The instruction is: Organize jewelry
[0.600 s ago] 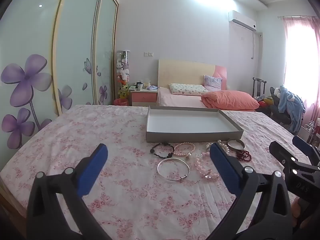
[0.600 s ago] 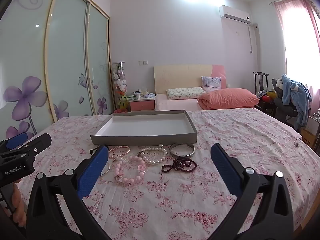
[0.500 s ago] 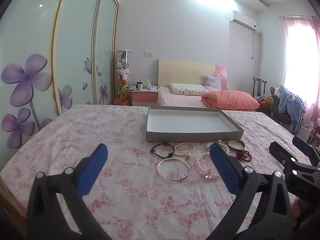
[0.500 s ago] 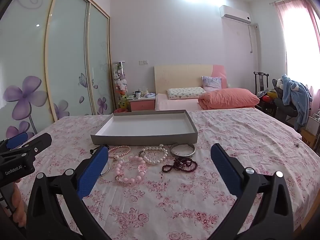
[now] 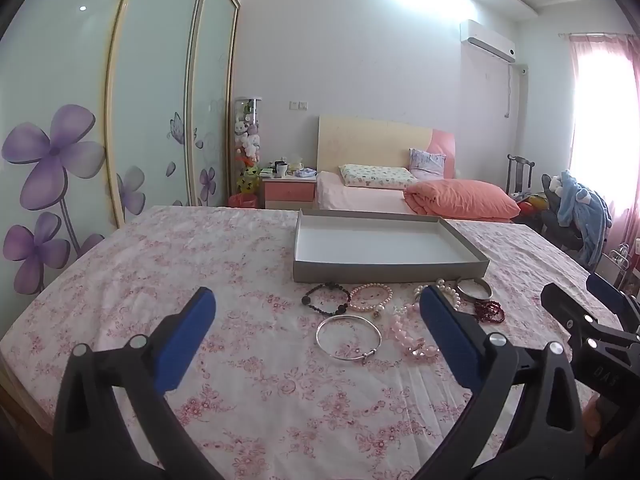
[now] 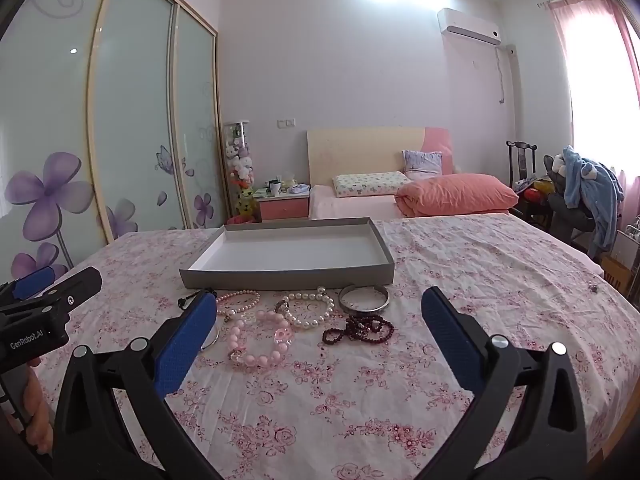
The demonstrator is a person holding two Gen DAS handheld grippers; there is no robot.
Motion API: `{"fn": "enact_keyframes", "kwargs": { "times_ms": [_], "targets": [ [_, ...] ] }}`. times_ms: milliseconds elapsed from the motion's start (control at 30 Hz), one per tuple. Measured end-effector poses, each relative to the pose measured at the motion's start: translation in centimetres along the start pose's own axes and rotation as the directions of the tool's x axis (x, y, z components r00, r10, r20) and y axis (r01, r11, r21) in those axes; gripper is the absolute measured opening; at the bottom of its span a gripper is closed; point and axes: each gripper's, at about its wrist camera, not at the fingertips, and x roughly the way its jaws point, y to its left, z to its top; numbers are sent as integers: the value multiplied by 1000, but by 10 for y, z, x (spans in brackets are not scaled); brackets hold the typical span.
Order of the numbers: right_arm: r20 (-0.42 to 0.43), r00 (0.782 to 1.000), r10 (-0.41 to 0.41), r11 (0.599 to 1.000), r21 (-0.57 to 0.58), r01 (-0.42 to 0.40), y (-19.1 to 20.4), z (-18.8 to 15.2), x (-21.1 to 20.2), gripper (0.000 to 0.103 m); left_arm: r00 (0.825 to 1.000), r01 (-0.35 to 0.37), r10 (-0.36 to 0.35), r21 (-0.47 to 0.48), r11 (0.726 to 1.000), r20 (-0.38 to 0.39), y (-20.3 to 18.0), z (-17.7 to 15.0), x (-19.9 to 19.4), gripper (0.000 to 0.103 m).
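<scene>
Bracelets [image 6: 304,322] lie clustered on the floral bed [image 6: 480,280] at the tray's [image 6: 288,278] six o'clock (tray empty, presumably their destination). Left gripper [image 5: 316,308] and right gripper [image 6: 320,308] hover short of them, fingers released wide, grasping nothing.

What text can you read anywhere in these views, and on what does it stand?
"GenRobot.AI": white print on the black body of the left tongs, right wrist view.
"DAS": faint embossed letters on the black body of the right tongs, left wrist view; reading uncertain.
Air conditioner: a small mark, too small to read.
Tray, jewelry and wardrobe: no lettering visible.
</scene>
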Motion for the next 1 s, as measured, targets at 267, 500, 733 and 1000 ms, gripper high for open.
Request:
{"fn": "enact_keyframes", "kwargs": {
  "times_ms": [267, 500, 733, 1000],
  "targets": [
    [-3, 1000, 0, 1000, 1, 0, -1, -1, 0, 101, 1000, 2, -2, -1, 1000, -2, 0, -6, 1, 99],
    [-5, 1000, 1, 1000, 4, -1, -1, -2, 2, 101, 1000, 1, -1, -2, 1000, -4, 0, -9, 3, 99],
    [-7, 1000, 1, 1000, 5, -1, -1, -1, 3, 101, 1000, 1, -1, -2, 1000, -6, 0, -7, 3, 99],
    [-8, 1000, 1, 1000, 6, -1, -2, -2, 3, 101, 1000, 1, -1, -2, 1000, -8, 0, -7, 4, 99]
  ]
}}
